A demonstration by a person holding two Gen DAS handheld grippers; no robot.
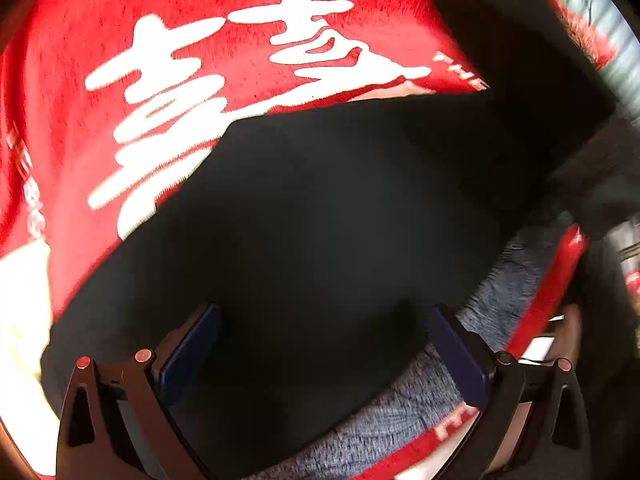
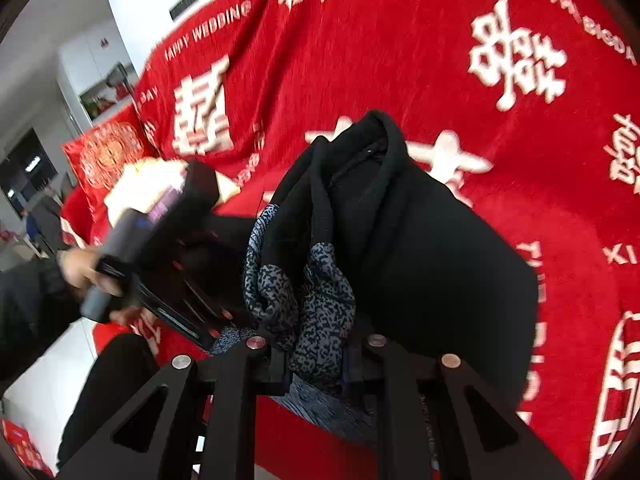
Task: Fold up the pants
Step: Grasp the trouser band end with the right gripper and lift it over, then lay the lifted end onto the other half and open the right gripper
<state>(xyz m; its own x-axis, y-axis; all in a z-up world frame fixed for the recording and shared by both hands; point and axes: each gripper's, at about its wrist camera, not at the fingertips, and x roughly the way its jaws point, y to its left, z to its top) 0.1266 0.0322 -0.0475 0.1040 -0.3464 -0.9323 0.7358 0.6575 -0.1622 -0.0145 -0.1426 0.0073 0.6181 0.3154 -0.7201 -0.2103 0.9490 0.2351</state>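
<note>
Black pants (image 1: 320, 208) with a grey speckled lining (image 1: 404, 408) lie on a red blanket (image 1: 168, 12) with white characters. My left gripper (image 1: 320, 352) is open, its blue-padded fingers apart above the black cloth, holding nothing. In the right wrist view my right gripper (image 2: 316, 360) is shut on a bunched fold of the pants (image 2: 420, 248), where the speckled lining (image 2: 316, 304) shows, and lifts it off the blanket (image 2: 400, 40). The left gripper (image 2: 176, 276) and the hand holding it show at the left of that view.
The red blanket covers the whole work surface. A red cushion (image 2: 108, 156) lies at the far left. White walls and a cabinet (image 2: 92, 64) stand beyond the blanket's left edge. A red box (image 2: 20, 448) sits on the floor at bottom left.
</note>
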